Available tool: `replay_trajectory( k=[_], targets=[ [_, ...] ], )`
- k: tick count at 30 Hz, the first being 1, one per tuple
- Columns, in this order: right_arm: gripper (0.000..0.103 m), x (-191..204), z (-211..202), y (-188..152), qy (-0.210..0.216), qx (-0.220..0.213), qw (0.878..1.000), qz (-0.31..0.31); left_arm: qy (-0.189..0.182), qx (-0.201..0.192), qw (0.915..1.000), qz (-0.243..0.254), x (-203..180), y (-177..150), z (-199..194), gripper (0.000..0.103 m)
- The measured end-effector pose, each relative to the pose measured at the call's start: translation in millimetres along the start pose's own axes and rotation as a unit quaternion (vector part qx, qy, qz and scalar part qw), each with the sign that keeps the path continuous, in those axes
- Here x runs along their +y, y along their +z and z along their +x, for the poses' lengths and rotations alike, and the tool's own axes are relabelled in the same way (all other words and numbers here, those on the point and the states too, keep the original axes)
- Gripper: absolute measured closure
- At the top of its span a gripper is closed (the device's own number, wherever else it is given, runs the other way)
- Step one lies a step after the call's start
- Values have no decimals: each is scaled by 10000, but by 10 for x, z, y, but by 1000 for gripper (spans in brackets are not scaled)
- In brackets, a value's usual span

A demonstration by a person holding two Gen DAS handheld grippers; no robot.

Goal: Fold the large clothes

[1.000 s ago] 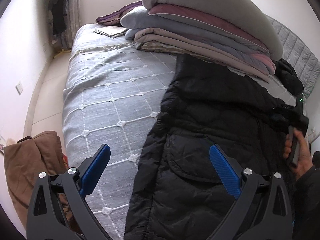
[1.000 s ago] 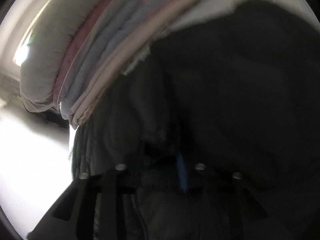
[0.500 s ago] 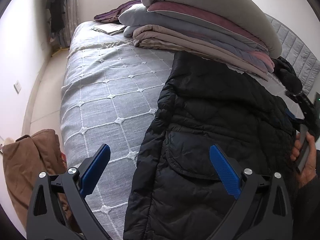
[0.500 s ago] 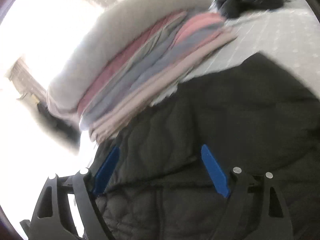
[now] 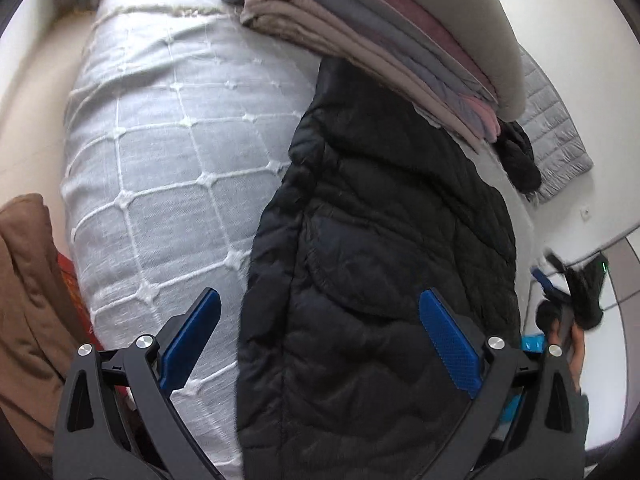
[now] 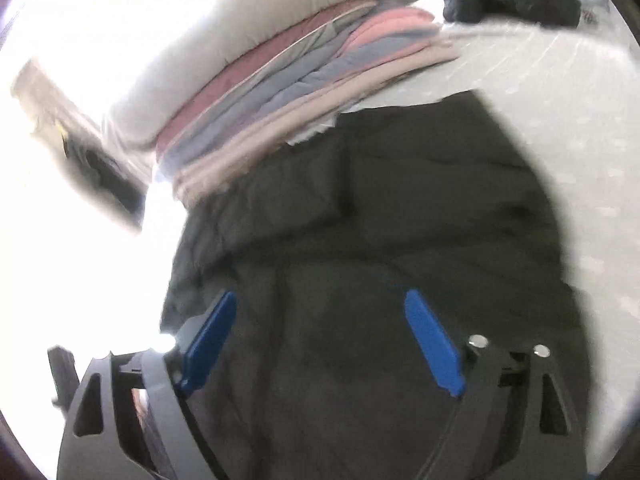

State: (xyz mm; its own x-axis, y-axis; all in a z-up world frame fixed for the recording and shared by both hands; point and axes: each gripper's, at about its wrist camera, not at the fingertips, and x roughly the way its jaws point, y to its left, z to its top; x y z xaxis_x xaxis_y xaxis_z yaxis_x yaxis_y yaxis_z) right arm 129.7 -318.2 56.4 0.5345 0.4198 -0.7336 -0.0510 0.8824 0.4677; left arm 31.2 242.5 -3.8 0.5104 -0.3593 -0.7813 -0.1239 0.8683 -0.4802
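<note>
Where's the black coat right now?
Left wrist view: the coat lies lengthwise on the bed's right side, its far end against the folded stack.

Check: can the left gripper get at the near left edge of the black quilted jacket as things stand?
Probably yes. The left gripper is open, pointing down, with the black quilted jacket's left edge lying between its fingers on the grey bedspread. Nothing covers that edge; the stack of folded bedding sits only on the far end.

A bed (image 5: 168, 152) under a pale grey cover stitched in a white diamond grid fills the room, with a stack of folded bedding (image 5: 400, 40) at its far end. White walls (image 5: 560, 20) surround it, and strong daylight (its source washed out) floods the right wrist view.
</note>
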Motion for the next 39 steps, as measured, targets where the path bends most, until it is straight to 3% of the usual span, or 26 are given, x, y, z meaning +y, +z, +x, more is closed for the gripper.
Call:
replay_trajectory(
  k=[3, 6, 9, 13, 16, 19, 24, 27, 29, 31, 35, 37, 38, 39],
  targets=[
    [14, -327, -476, -390, -380, 211, 9989, -163, -156, 134, 9998, 32, 131, -96, -70, 7],
    [14, -845, -762, -721, -626, 567, 9963, 147, -314, 380, 9988, -76, 249, -225, -68, 7],
    [14, -1357, -970, -973, -405, 600, 9942, 795, -296, 603, 9977, -45, 296, -363, -5, 7],
    [14, -1756, -1014, -1256, -111, 731, 9886, 1312, -334, 995, 9944, -76, 362, -531, 136, 7],
    [14, -1840, -952, -1359, -51, 858, 9859, 1434, -429, 1144, 9924, -169, 403, -640, 190, 7],
    [14, -1943, -881, -1491, 289, 973, 9815, 1623, -612, 1233, 9903, -209, 409, -713, 219, 7],
    [14, -1941, -701, -1616, 904, 1139, 9727, 1808, -1243, 1516, 9801, -303, 360, -835, 282, 7],
    [14, -1820, -659, -1676, 1034, 1216, 9736, 1633, -1847, 1650, 9682, -356, 308, -910, 252, 7],
    [14, -1738, -677, -1696, 1151, 1204, 9743, 1517, -1839, 1646, 9687, -272, 280, -952, 237, 7],
    [20, -1676, -695, -1710, 1264, 1189, 9742, 1439, -1676, 1803, 9690, -186, 245, -1034, 319, 7],
    [56, -1639, -654, -1748, 1159, 1199, 9756, 1430, -1609, 1723, 9718, -51, 192, -1094, 353, 7],
    [68, -1666, -631, -1791, 1175, 1164, 9741, 1543, -1565, 1532, 9757, -76, 219, -1095, 317, 18],
    [76, -1683, -633, -1814, 1231, 1105, 9727, 1624, -1482, 1515, 9773, -72, 232, -1097, 316, 37],
    [79, -1730, -659, -1830, 1276, 1069, 9721, 1651, -1398, 1474, 9791, -83, 265, -1094, 320, 68]
  ],
)
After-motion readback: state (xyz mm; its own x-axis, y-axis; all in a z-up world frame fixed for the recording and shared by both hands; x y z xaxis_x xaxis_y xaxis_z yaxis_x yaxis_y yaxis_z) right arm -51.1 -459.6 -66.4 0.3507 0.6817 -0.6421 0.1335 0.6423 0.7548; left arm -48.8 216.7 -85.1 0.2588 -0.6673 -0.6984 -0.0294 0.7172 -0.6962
